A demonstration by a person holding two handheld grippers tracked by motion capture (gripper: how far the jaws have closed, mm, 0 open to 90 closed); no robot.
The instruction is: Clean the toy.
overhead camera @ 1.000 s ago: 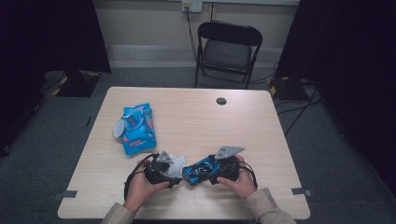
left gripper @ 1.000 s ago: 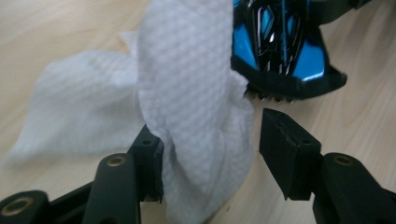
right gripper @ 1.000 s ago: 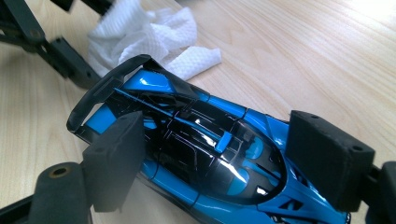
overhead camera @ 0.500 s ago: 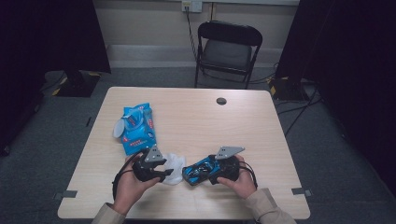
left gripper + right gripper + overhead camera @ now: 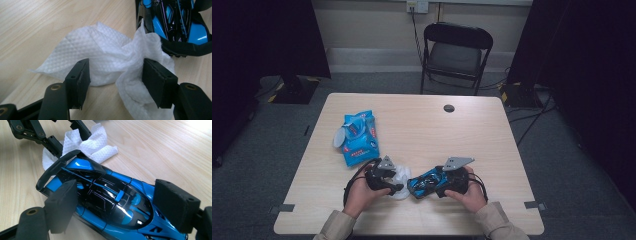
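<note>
High view: blue wet-wipe packet [image 5: 357, 138] lies at ten o'clock of the left gripper [image 5: 398, 186], its flap open. Left gripper view: jaws, just opened, loosely straddle the white wipe [image 5: 110, 67]. Right gripper view: right gripper [image 5: 120, 206] clamps the blue toy race car [image 5: 110, 202], wipe at twelve o'clock.

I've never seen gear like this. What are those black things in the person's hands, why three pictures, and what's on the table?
No machine here: a person holds hand-worked tongs, one per hand. The high view looks down on the table; each of the other two pictures comes from a camera riding on one pair of tongs. The right tongs straddle a blue and black toy car; whether they pinch it is unclear. The left tongs, whose jaws have just been opening, sit around a crumpled white wipe beside the car, one jaw touching it. A blue wipes packet lies farther back.
</note>
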